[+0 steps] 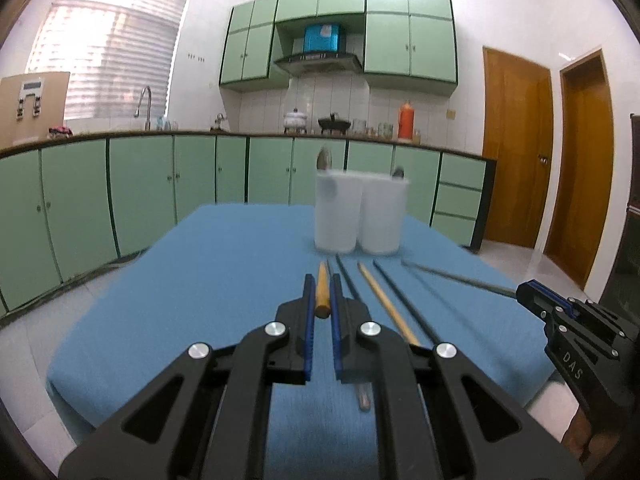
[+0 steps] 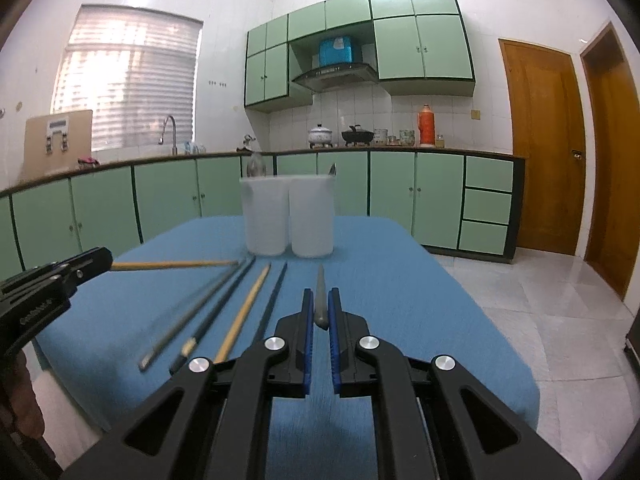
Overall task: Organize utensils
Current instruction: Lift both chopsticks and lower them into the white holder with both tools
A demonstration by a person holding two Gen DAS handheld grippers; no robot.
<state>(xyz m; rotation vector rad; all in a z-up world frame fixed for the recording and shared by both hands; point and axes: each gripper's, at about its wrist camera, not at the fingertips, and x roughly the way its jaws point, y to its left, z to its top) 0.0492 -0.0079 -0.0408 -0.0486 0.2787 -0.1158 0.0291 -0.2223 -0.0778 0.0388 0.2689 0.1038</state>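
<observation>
Left hand-held gripper [image 1: 322, 294] is clenched on a wooden chopstick [image 1: 321, 290]; right hand-held gripper [image 2: 320, 304] grips a grey chopstick [image 2: 321, 300]. Carry both level toward the cups [image 1: 360, 216] at twelve o'clock, then tip them upright over the rims.

- The left gripper [image 1: 321, 292] is held pointing slightly downward, its jaws clamped on a wooden chopstick [image 1: 321, 294].
- The right gripper [image 2: 319, 304] is held likewise, slightly nose-down, its jaws clamped on a grey chopstick [image 2: 321, 300].
- Both grippers are seen side by side, well apart.
</observation>
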